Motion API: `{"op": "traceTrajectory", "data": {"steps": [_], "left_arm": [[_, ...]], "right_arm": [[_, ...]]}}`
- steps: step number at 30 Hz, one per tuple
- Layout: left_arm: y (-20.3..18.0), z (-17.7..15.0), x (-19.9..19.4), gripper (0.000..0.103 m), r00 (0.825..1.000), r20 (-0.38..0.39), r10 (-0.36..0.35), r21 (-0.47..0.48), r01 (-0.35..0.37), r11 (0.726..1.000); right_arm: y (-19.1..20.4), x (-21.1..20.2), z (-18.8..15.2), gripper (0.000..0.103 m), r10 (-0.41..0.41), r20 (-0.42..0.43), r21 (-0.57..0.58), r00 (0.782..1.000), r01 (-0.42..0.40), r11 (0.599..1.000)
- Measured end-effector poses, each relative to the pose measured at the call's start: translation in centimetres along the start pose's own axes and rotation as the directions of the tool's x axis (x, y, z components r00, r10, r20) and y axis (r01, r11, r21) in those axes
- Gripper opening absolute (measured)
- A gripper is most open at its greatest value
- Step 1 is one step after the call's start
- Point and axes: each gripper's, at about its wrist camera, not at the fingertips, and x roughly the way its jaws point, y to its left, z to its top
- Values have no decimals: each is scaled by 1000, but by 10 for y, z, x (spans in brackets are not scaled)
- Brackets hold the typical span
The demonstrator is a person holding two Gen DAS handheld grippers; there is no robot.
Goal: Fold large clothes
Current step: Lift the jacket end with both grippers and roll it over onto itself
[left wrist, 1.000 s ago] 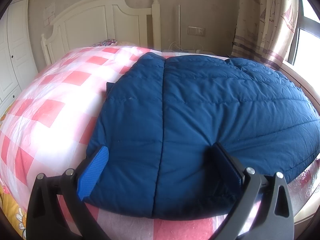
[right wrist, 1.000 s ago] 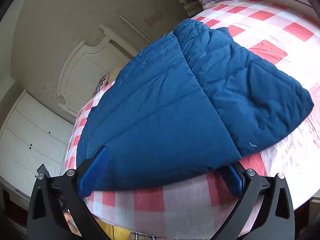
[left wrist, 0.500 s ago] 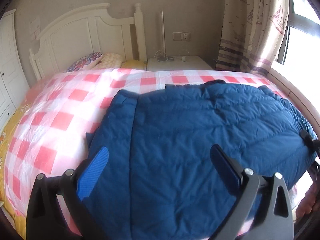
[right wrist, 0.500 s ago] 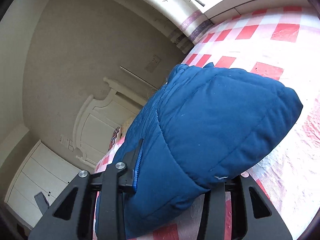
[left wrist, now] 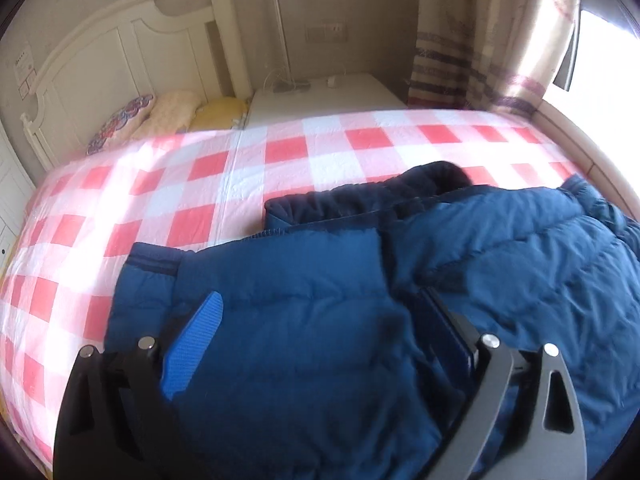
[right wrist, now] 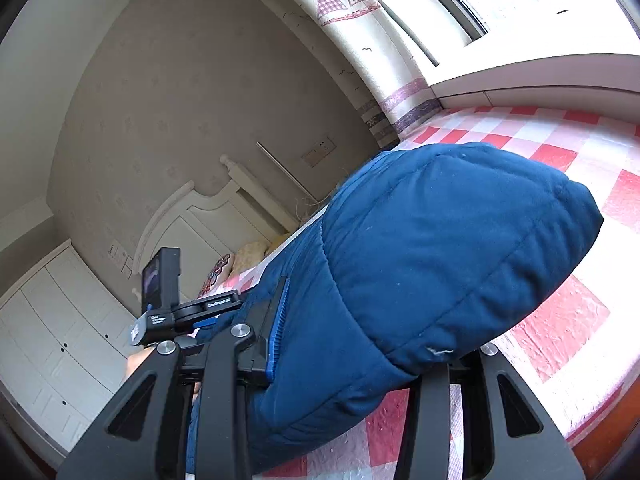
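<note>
A dark blue padded jacket (left wrist: 460,280) lies on a bed with a red-and-white checked cover (left wrist: 224,184). My left gripper (left wrist: 316,316) holds a bunched part of the jacket between its fingers, lifted over the rest of it. In the right wrist view my right gripper (right wrist: 360,344) is shut on the jacket's (right wrist: 440,248) hem, which bulges up in front of the camera. The left gripper's body (right wrist: 168,296) shows at the left of that view.
A white headboard (left wrist: 120,60) with pillows (left wrist: 160,116) stands at the far end. A white bedside table (left wrist: 320,92) and a curtain (left wrist: 500,32) are at the back right. A white wardrobe (right wrist: 52,340) stands left. The bed's wooden edge (right wrist: 608,432) is near right.
Both grippers closed on the jacket's near edge and lifted it up and toward the headboard. The jacket now bunches over itself, and more bed cover shows beyond it.
</note>
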Motion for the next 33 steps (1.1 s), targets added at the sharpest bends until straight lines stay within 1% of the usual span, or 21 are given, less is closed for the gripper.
{"op": "traceTrajectory", "data": {"steps": [2, 4, 6, 9, 10, 11, 12, 13, 15, 16, 17, 18, 20, 22, 24, 26, 27, 28, 29, 31, 33], "left_arm": [[2, -31, -41, 99, 998, 57, -27, 26, 26, 999], [-11, -69, -62, 101, 997, 49, -53, 125, 46, 991], [-23, -111, -67, 101, 999, 52, 4, 173, -13, 985], [-32, -153, -79, 99, 987, 162, 7, 198, -40, 979], [-32, -161, -85, 97, 984, 177, -25, 218, -15, 976], [-25, -167, -92, 97, 980, 177, -87, 220, 46, 974], [-11, -170, -99, 97, 972, 162, -171, 194, 138, 971], [6, -171, -104, 98, 953, 150, -264, 145, 243, 959], [60, -171, -113, 98, 879, 183, -439, -20, 450, 893], [93, -169, -113, 99, 847, 217, -485, -120, 516, 848], [123, -168, -110, 101, 812, 248, -529, -207, 577, 790], [154, -166, -103, 101, 764, 279, -582, -290, 645, 707], [205, -166, -89, 101, 695, 337, -635, -413, 715, 564], [241, -165, -76, 101, 626, 388, -677, -456, 768, 450], [265, -167, -60, 101, 582, 411, -702, -506, 786, 356], [276, -168, -42, 101, 524, 423, -739, -542, 800, 258], [278, -168, -34, 101, 514, 422, -747, -561, 795, 229], [278, -165, -28, 101, 512, 415, -752, -574, 788, 220], [278, -163, -25, 101, 515, 407, -755, -578, 785, 223], [273, -157, -23, 101, 519, 389, -761, -573, 783, 242], [271, -144, -20, 101, 518, 372, -771, -559, 788, 260]], "right_arm": [[2, 0, 0, 41, -9, 4, -4, 1000, 9, 1000], [5, 0, 0, 41, -19, 12, -16, 1000, 19, 1000], [12, 0, 0, 41, -30, 12, -39, 999, 31, 999], [41, 2, -3, 41, -107, 36, -171, 994, 111, 979], [55, 4, -3, 41, -130, 51, -227, 990, 138, 964], [71, 4, -5, 41, -154, 71, -299, 985, 169, 939], [88, 5, -7, 41, -176, 95, -375, 980, 199, 906], [107, 5, -12, 41, -192, 122, -453, 974, 227, 862], [146, 10, -27, 41, -216, 186, -604, 958, 285, 744], [166, 14, -40, 41, -220, 218, -676, 951, 310, 668], [187, 20, -57, 41, -216, 247, -750, 945, 327, 574], [206, 26, -75, 41, -207, 267, -814, 941, 335, 475], [238, 42, -119, 41, -187, 297, -915, 937, 335, 225], [259, 59, -169, 41, -169, 294, -956, 941, 289, -56], [262, 76, -216, 42, -177, 246, -943, 953, 193, -269], [251, 92, -261, 42, -199, 203, -890, 959, 96, -446], [246, 95, -278, 43, -171, 218, -857, 961, 105, -505], [244, 97, -285, 45, -158, 230, -844, 960, 116, -523], [244, 97, -284, 45, -162, 227, -854, 960, 116, -508], [241, 91, -273, 45, -150, 199, -887, 969, 112, -448], [233, 83, -269, 45, -119, 195, -891, 974, 126, -435]]}}
